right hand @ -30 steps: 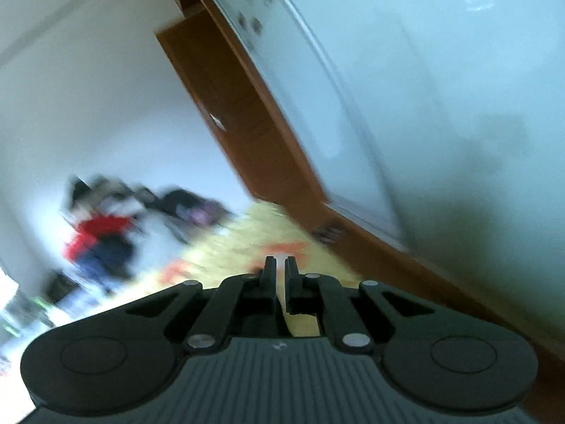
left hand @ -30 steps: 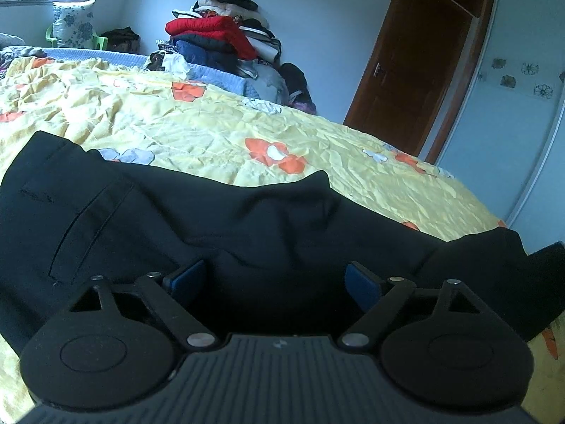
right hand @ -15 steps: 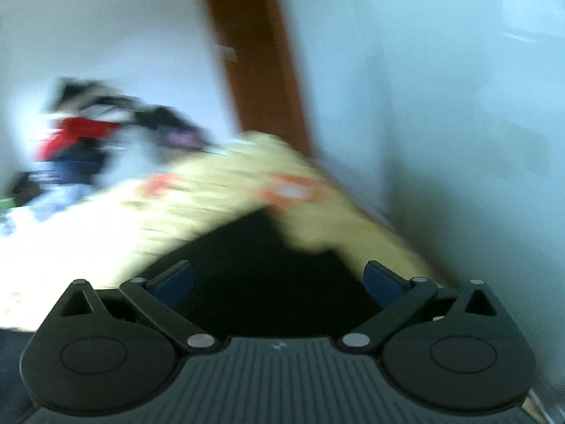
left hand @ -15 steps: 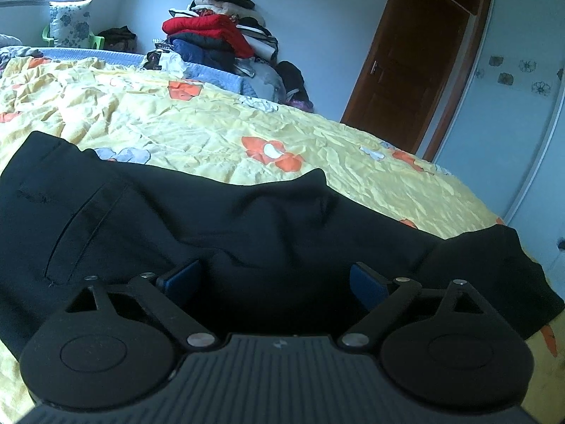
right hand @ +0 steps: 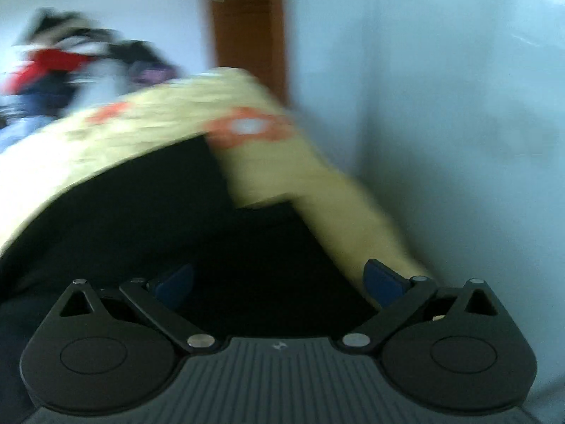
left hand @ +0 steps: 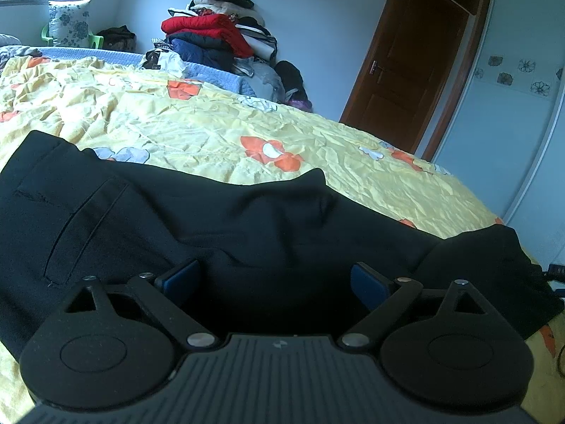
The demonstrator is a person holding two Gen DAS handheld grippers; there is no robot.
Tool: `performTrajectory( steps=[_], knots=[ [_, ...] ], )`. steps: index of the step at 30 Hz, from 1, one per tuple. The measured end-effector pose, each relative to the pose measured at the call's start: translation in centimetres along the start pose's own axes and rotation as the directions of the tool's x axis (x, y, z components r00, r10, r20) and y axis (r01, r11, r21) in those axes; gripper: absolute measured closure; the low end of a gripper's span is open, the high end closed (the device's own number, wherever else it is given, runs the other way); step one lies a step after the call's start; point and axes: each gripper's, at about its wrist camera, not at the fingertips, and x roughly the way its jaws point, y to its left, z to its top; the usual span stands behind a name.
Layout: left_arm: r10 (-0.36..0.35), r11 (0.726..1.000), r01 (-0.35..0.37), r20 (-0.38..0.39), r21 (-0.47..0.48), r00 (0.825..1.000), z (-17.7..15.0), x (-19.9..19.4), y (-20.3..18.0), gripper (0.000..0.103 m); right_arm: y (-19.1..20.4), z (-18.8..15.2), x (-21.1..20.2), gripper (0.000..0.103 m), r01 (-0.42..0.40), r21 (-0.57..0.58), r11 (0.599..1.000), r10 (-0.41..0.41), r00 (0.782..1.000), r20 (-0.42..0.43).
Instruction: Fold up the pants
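Black pants (left hand: 247, 219) lie spread across a yellow flowered bedspread (left hand: 212, 123), a back pocket at the left and a bunched end at the right. My left gripper (left hand: 273, 275) hovers low over the middle of the pants, open, its blue pads (left hand: 180, 275) wide apart and nothing pinched between them. The right wrist view is blurred by motion. There my right gripper (right hand: 279, 279) is open above the dark cloth of the pants (right hand: 159, 219), near the bed's edge (right hand: 353, 212).
A tall pile of clothes (left hand: 219, 35) stands at the far side of the bed. A brown door (left hand: 406, 63) and a pale wardrobe front (left hand: 512, 123) are to the right. A pillow on a green chair (left hand: 69, 23) sits under the window. A dark cable (left hand: 556, 268) shows at the right edge.
My right gripper went from shut to wide open and swung down from the wall and door onto the end of the pants. The left gripper's pads spread slightly; it stayed in place.
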Motion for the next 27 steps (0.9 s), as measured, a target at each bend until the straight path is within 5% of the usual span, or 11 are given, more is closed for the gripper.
performTrajectory(
  steps=[2,5,9,11,13,21,25,27],
  knots=[
    [0.0,1.0,0.0,0.0,0.001,1.0,0.0,0.0,0.0,0.008,-0.8,1.2,-0.9,0.0,-0.154,0.098,0.983,0.147,0.986,0.08],
    [0.0,1.0,0.0,-0.002,0.004,1.0,-0.1,0.1,-0.1,0.008,-1.5,2.7,-1.0,0.0,-0.433,0.286,0.855,0.398,0.901,0.175],
    [-0.003,1.0,0.003,-0.001,0.0,1.0,0.0,0.1,-0.1,0.008,-2.4,3.2,2.6,0.0,-0.511,0.515,0.688,0.521,0.842,0.14],
    [-0.003,1.0,0.003,-0.001,0.001,1.0,0.0,0.1,-0.1,0.008,-2.7,2.8,3.4,0.0,-0.525,0.563,0.639,0.557,0.82,0.133],
    [-0.003,1.0,0.003,-0.001,0.002,1.0,0.0,0.1,0.0,0.007,-2.2,2.3,4.1,0.0,-0.52,0.562,0.644,0.561,0.82,0.115],
    [-0.003,1.0,0.003,-0.001,0.001,1.0,-0.1,0.1,-0.1,0.007,-1.1,2.2,5.6,0.0,-0.394,0.59,0.705,0.483,0.876,0.009],
    [-0.004,1.0,0.004,0.0,0.0,1.0,-0.1,0.1,0.0,0.007,-1.7,1.9,6.8,0.0,-0.438,0.631,0.64,0.498,0.862,0.093],
    [-0.004,1.0,0.004,-0.001,0.0,1.0,-0.1,0.1,0.0,0.007,-1.8,2.2,6.8,0.0,-0.45,0.612,0.65,0.491,0.864,0.113]
  ],
)
